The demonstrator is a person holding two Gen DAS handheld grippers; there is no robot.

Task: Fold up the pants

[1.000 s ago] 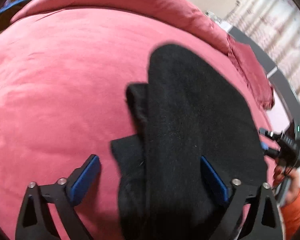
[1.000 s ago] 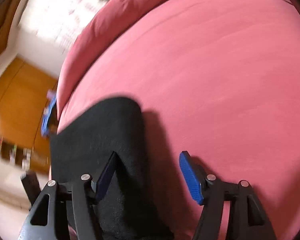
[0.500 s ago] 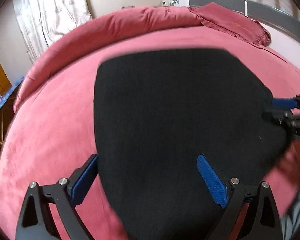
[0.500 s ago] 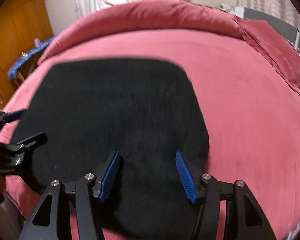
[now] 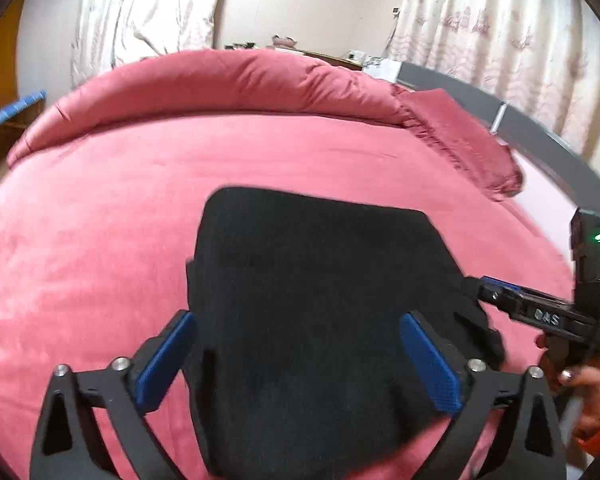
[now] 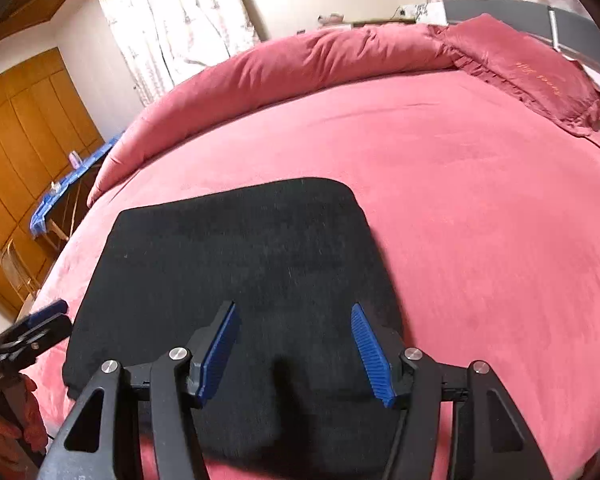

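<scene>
The black pants point(image 5: 312, 288) lie folded into a flat, roughly rectangular stack on the red bed cover point(image 5: 100, 220); they also show in the right wrist view point(image 6: 240, 252). My left gripper point(image 5: 296, 360) is open and empty, its blue pads either side of the near edge of the stack. My right gripper point(image 6: 294, 354) is open and empty over the stack's near edge. The right gripper shows at the stack's right side in the left wrist view point(image 5: 540, 312). The left gripper shows at the stack's left edge in the right wrist view point(image 6: 28, 332).
A rolled red duvet point(image 5: 228, 80) runs along the far side of the bed, with a red pillow point(image 5: 468, 140) and grey headboard point(image 5: 540, 140) at the right. Curtains point(image 6: 180, 28), a wooden wardrobe point(image 6: 28, 120) and a blue-topped table point(image 6: 68, 184) stand beyond.
Both grippers have drawn back and tilted up from the pants, so the stack looks smaller and the room's walls show. The pants lie flat in a squarer fold than one second ago.
</scene>
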